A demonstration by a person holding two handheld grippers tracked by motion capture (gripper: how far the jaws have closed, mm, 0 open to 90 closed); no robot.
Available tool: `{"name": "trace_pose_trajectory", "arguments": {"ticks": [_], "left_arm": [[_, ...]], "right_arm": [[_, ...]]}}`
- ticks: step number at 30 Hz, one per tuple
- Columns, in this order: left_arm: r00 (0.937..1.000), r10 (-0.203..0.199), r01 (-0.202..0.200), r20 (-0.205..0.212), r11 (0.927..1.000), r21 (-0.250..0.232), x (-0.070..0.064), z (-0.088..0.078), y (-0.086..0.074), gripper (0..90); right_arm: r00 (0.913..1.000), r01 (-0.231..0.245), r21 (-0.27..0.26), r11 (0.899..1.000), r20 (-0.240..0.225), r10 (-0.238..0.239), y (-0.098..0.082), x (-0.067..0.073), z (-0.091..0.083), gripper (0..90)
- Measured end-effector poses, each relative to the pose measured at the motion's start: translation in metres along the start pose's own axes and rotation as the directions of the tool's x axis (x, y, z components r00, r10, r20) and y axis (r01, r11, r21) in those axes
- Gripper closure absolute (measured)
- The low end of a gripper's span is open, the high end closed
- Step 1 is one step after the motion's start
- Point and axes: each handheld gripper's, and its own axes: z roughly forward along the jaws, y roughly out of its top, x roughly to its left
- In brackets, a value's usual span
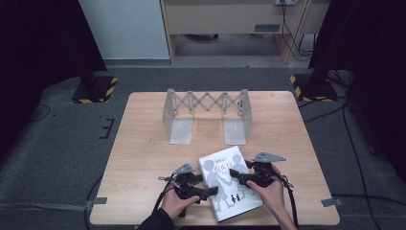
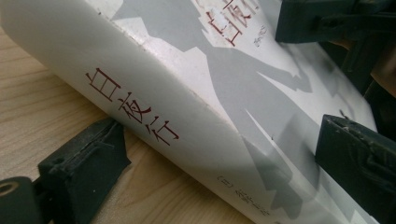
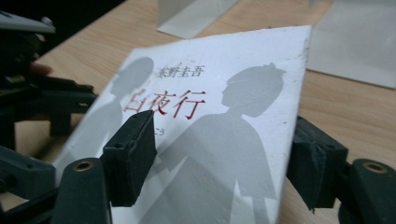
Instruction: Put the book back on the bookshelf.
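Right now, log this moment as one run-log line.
book flat on table | left gripper open, straddling spine edge | right gripper open over opposite edge | bookend rack empty behind

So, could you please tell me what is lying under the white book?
The white book lies on the wooden table, with bare wood beside its spine and far edge. Whatever sits directly beneath it is covered by the book itself.

White paperback book with grey silhouettes and red characters (image 1: 230, 184): one lay on the table.
Grey metal expanding book rack with scissor-lattice back (image 1: 207, 115): one stood there.
Light wooden table (image 1: 143, 158): one.
Black two-jaw grippers: two were present, left gripper (image 1: 210, 190) and right gripper (image 1: 238, 178).
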Motion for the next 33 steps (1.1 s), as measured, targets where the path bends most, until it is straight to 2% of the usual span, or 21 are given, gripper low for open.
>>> {"name": "trace_pose_trajectory", "arguments": {"ticks": [2, 4, 16, 22, 33], "left_arm": [[1.0, 0.003, -0.003, -0.001, 1.0, 0.003, 0.0, 0.0, 0.0, 2.3], [1.0, 0.004, -0.004, -0.002, 1.0, 0.003, 0.0, 0.0, 0.0, 2.3], [1.0, -0.005, 0.005, -0.004, 1.0, -0.002, 0.0, 0.001, 0.0, 2.3], [1.0, -0.005, 0.005, -0.007, 1.0, -0.004, -0.001, 0.001, 0.0, 1.7], [0.9991, -0.013, 0.012, -0.041, 0.9998, -0.017, -0.005, 0.006, 0.001, 0.0]], "right_arm": [[0.9999, 0.002, 0.018, 1.0, 0.014, -0.002, -0.003, -0.002, -0.001, 29.4], [0.9996, -0.029, 0.017, 0.999, 0.003, 0.029, -0.006, -0.004, 0.0, 29.4], [0.9953, -0.091, 0.01, 0.996, -0.032, 0.092, -0.012, -0.011, 0.003, 29.1], [0.9928, -0.11, 0.005, 0.994, -0.047, 0.11, -0.014, -0.012, 0.007, 27.4], [0.9897, -0.134, -0.012, 0.991, -0.052, 0.134, -0.016, -0.012, 0.008, 27.6]]}}
